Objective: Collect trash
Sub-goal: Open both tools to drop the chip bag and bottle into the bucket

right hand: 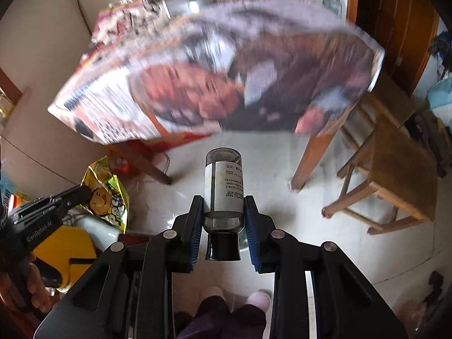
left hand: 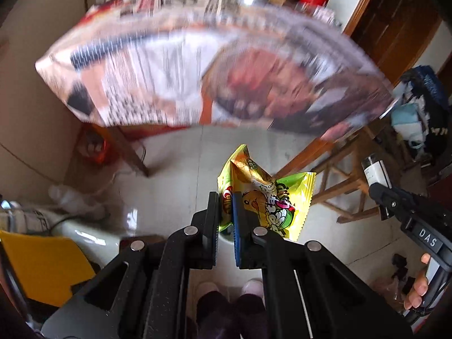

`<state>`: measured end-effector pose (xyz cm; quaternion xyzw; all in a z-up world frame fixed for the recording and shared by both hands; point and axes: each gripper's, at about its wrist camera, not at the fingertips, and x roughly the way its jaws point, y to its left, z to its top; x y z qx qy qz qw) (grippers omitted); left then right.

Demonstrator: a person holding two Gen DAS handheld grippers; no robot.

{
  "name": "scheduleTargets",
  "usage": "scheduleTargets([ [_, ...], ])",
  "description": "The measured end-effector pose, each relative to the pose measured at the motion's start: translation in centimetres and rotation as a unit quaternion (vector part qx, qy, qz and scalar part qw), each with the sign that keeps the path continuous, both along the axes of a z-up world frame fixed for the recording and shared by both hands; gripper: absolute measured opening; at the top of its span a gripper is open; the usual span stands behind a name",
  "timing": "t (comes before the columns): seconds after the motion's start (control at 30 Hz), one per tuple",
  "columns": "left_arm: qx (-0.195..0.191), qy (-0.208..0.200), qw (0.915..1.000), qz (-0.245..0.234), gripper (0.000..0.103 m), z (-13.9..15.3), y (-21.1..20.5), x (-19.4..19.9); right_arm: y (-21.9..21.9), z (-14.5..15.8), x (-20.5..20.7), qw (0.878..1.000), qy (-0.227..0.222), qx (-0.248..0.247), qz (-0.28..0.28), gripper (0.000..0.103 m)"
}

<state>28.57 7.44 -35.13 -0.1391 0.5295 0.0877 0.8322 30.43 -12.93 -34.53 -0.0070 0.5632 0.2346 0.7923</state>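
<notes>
My left gripper [left hand: 226, 197] is shut on a yellow-green snack wrapper [left hand: 268, 197], held in the air above the tiled floor; the wrapper also shows in the right wrist view [right hand: 108, 195], with the left gripper [right hand: 82, 192] at the left edge. My right gripper [right hand: 223, 206] is shut on a small clear bottle [right hand: 224, 186] with a white label and a black cap that points toward the camera. The bottle [left hand: 375, 172] and right gripper [left hand: 378, 190] show at the right of the left wrist view.
A table draped in printed newspaper [left hand: 197, 70] fills the upper view, blurred. A wooden stool [right hand: 395, 169] stands to the right. A yellow object [left hand: 42, 268] and a white round-rimmed container [left hand: 84, 234] sit lower left. My feet [right hand: 234, 296] are below.
</notes>
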Motion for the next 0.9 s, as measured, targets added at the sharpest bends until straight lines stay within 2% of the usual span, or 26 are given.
scheduleTargets([
  [0.17, -0.008, 0.037, 0.9992, 0.016, 0.007, -7.4, 0.5, 0.1, 1.2, -6.5, 0.8, 0.999, 0.038, 0.014, 0.019, 0.026],
  [0.2, -0.008, 0.043, 0.9989, 0.018, 0.007, -8.8, 0.5, 0.2, 1.3, -7.3, 1.0, 0.999, 0.045, 0.017, 0.021, 0.030],
  [0.23, -0.009, 0.048, 0.9987, 0.018, 0.007, -9.8, 0.6, 0.5, 1.6, -8.8, 1.2, 0.998, 0.059, 0.019, 0.026, 0.041],
  [0.3, -0.011, 0.060, 0.9980, 0.016, 0.007, -12.7, 0.3, 1.1, 1.9, -10.4, 1.5, 0.997, 0.064, 0.012, 0.028, 0.051],
  [0.43, -0.016, 0.075, 0.9971, -0.001, 0.007, -17.0, -0.8, 2.4, 1.5, -13.4, 1.7, 0.998, 0.059, -0.008, 0.028, 0.051],
  [0.63, -0.038, 0.092, 0.9945, -0.030, 0.008, -22.4, -3.7, 4.8, -0.3, -16.1, 2.6, 0.997, 0.067, -0.022, 0.014, 0.051],
  [0.67, -0.042, 0.095, 0.9940, -0.032, 0.012, -23.1, -4.1, 5.1, -0.6, -16.4, 2.7, 0.997, 0.067, -0.025, 0.012, 0.051],
  [0.7, -0.045, 0.102, 0.9932, -0.032, 0.026, -23.9, -4.4, 5.5, -0.8, -16.6, 2.7, 0.997, 0.067, -0.027, 0.009, 0.051],
  [0.77, -0.057, 0.112, 0.9916, -0.030, 0.043, -25.1, -4.9, 5.9, -1.1, -17.0, 2.8, 0.997, 0.068, -0.032, 0.006, 0.051],
  [0.9, -0.066, 0.132, 0.9886, -0.029, 0.045, -26.2, -5.4, 6.3, -1.4, -17.4, 2.9, 0.996, 0.080, -0.036, 0.001, 0.051],
])
